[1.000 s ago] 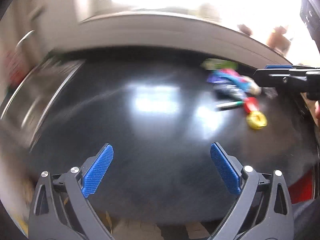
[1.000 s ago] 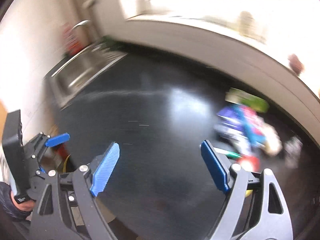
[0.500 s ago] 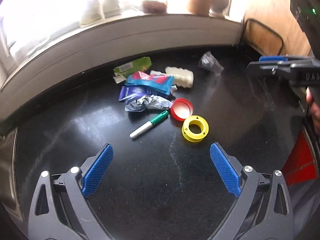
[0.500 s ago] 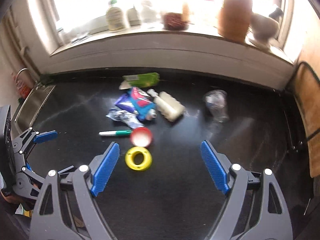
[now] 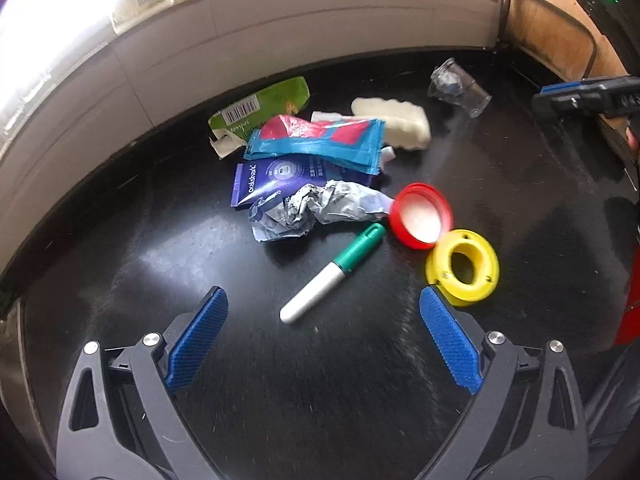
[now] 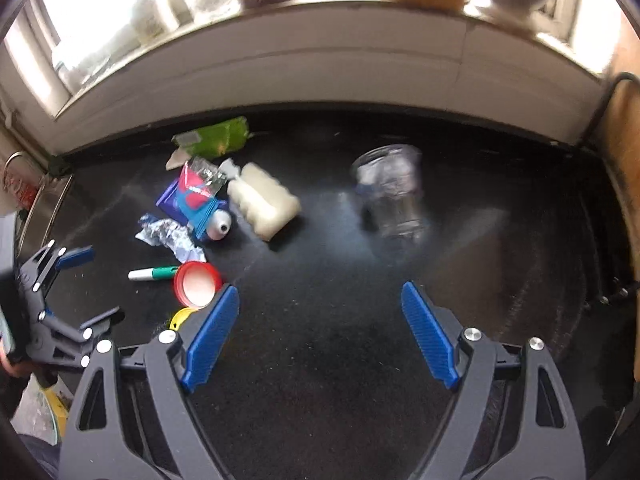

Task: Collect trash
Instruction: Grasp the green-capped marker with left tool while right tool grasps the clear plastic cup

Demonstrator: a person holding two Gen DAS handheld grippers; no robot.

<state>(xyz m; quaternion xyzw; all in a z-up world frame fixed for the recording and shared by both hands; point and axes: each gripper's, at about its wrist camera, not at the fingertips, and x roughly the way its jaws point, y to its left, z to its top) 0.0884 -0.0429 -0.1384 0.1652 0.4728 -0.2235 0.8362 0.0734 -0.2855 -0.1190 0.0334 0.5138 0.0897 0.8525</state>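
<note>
A trash pile lies on the black counter [image 5: 320,380]: green carton [image 5: 260,108], blue-red wrapper [image 5: 316,140], purple packet [image 5: 276,176], crumpled foil [image 5: 312,210], white foam piece [image 5: 392,122], crushed clear cup [image 5: 458,88], red lid [image 5: 420,216], yellow ring [image 5: 462,266] and green-capped marker [image 5: 332,274]. My left gripper [image 5: 322,336] is open and empty, just short of the marker. My right gripper [image 6: 320,332] is open and empty, nearer than the clear cup [image 6: 394,192] and foam [image 6: 264,200]; the red lid [image 6: 198,284] sits by its left finger.
A tiled wall and bright window sill [image 6: 320,40] with jars run along the counter's back. A steel sink [image 6: 48,208] lies at far left. A wooden board and black wire rack [image 5: 552,40] stand at the right end.
Both grippers swung right from the sink end toward the trash pile and moved closer and lower; the left now hangs over the marker. Both stayed open.
</note>
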